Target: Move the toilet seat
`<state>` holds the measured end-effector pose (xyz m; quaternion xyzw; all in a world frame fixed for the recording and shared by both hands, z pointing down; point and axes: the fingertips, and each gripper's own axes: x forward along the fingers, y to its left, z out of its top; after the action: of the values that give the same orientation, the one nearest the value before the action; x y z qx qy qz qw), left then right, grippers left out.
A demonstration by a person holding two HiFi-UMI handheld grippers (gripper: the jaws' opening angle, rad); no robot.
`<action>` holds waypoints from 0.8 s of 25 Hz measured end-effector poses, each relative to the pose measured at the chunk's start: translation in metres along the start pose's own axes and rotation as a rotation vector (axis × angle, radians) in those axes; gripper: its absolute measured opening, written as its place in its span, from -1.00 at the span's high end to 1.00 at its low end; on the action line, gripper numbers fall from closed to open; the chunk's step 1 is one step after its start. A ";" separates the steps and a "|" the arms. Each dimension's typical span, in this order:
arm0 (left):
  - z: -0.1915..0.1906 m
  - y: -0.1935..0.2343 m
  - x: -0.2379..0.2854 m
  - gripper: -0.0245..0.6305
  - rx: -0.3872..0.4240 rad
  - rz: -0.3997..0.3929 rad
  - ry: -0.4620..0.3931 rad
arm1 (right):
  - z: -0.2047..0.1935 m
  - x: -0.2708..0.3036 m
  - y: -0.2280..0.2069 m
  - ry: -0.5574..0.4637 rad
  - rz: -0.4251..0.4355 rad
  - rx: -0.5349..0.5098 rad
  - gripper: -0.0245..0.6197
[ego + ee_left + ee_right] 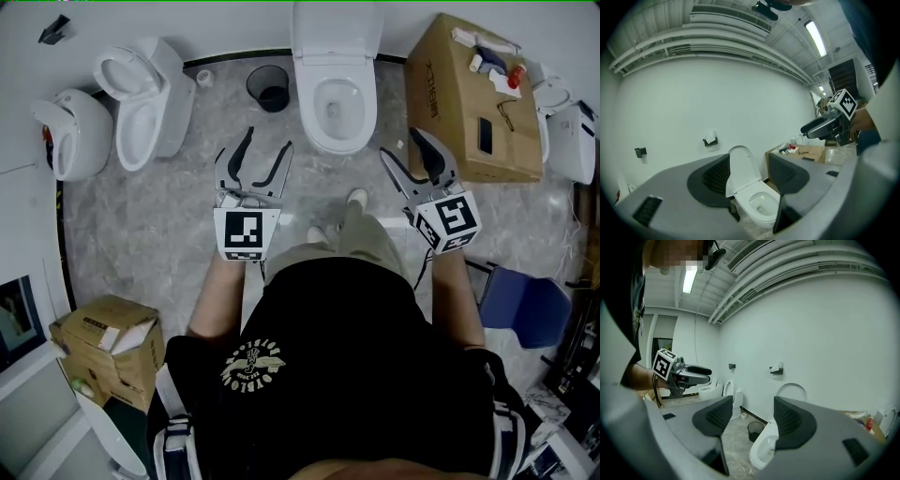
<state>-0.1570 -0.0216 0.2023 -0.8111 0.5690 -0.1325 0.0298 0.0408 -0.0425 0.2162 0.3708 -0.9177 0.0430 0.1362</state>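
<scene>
Cardboard box (452, 101) beside toilet (336, 133), print illegible

- A black waste bin (270, 89) stands on the grey marbled floor (141, 225) by the back wall, with a paper roll (204, 79) near it.
- A large cardboard box (450, 122) at the right carries bottles (492, 64).
- A white side toilet (141, 98) stands at the far left.
- Smaller opened boxes (108, 337) sit at the lower left.

White toilet seat (740, 165) raised upright, behind uncovered bowl (761, 205).
</scene>
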 end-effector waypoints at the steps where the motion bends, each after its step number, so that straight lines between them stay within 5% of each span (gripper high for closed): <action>1: -0.003 -0.001 0.001 0.09 -0.005 -0.002 0.007 | -0.003 -0.001 -0.001 0.002 0.005 0.007 0.10; 20: -0.107 -0.028 0.090 0.10 -0.018 -0.043 0.177 | -0.119 0.047 -0.072 0.123 0.029 0.090 0.10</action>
<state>-0.1301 -0.0843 0.3275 -0.8086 0.5529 -0.1990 -0.0308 0.0847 -0.1045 0.3423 0.3596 -0.9101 0.1087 0.1749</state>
